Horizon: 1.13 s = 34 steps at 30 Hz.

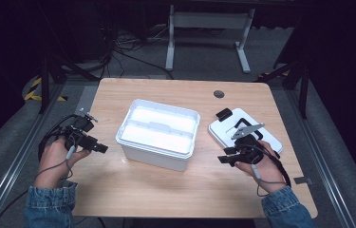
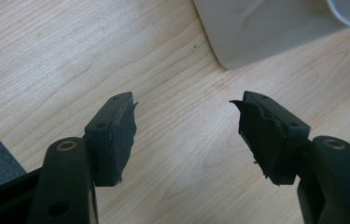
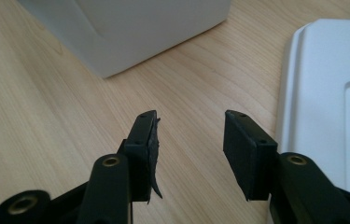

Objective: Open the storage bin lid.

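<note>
Left gripper [image 2: 184,105] is holding its jaws wide apart with nothing between them, bare wood grain showing in the gap; the pads [image 2: 121,135] are looking ragged along their edges. In the left gripper view the jaws are pointing toward a lower corner of the white bin [image 2: 266,32], which is sitting near but apart from the tips. Right gripper [image 3: 189,119] is likewise standing open and empty, its jaws hanging over the tabletop [image 3: 46,116] between the bin's wall [image 3: 130,28] ahead and the white lid [image 3: 322,107] lying flat just beside the right-hand jaw. From the high view, the left gripper [image 1: 102,148] is being held in the person's left hand [image 1: 54,159] near the left edge of the wooden table [image 1: 166,190], jaws aimed at the bin's left side and not touching it. The right gripper [image 1: 223,159] is being held in the right hand [image 1: 263,168], over the near edge of the lid [image 1: 223,133], jaws pointing left toward the bin. The bin [image 1: 159,130] is sitting uncovered near the middle of the table, a divider running across its inside. The lid is lying to the bin's right, apart from it, with a black latch [image 1: 223,114] at its far corner. Denim sleeves [image 1: 50,204] are showing at the bottom edge, cables trailing from both grippers.
</note>
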{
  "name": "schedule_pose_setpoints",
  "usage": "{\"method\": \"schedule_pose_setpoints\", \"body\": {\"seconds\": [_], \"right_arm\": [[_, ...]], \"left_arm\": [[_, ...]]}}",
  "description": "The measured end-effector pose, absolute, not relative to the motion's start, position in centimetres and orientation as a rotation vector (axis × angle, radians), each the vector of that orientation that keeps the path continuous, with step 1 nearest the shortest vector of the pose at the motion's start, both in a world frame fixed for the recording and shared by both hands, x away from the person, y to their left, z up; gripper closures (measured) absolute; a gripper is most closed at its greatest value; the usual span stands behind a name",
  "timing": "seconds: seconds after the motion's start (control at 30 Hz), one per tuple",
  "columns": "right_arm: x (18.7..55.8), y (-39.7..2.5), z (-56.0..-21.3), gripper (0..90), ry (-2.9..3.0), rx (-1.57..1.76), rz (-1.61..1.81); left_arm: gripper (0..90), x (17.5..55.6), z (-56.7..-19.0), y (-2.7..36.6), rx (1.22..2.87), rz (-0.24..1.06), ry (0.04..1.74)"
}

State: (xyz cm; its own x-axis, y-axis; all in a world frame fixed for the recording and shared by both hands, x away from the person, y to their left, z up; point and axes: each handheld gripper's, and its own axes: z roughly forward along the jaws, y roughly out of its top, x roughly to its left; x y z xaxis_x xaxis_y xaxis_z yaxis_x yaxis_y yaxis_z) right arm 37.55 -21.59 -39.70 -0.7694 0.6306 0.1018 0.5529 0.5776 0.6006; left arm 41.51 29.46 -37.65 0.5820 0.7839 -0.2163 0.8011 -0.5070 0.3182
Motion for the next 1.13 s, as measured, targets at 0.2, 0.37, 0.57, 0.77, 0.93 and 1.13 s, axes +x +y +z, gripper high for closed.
{"method": "schedule_pose_setpoints", "body": {"seconds": [0.2, 0.37, 0.57, 0.77, 0.93, 1.13], "right_arm": [[36.9, -20.4, -42.0, 55.8, 2.695, 0.975, 0.995], [36.4, -19.7, -43.4, 55.8, 2.685, 0.969, 1.029], [36.1, -19.0, -45.0, 55.2, 2.666, 0.972, 0.998], [35.8, -18.6, -45.8, 55.2, 2.625, 0.963, 0.992], [35.7, -18.3, -46.3, 54.9, 2.612, 0.957, 0.997], [35.5, -18.4, -46.9, 54.9, 2.589, 0.962, 1.013]], "left_arm": [[37.0, 41.6, -37.8, 29.4, 2.429, -0.068, 1.283], [37.0, 41.6, -37.7, 29.3, 2.433, -0.071, 1.279], [37.0, 41.7, -37.8, 29.2, 2.438, -0.077, 1.28], [36.9, 41.8, -37.9, 29.2, 2.442, -0.079, 1.276], [36.9, 41.8, -37.9, 29.2, 2.442, -0.078, 1.276], [36.9, 42.0, -37.9, 29.0, 2.444, -0.084, 1.272]]}}
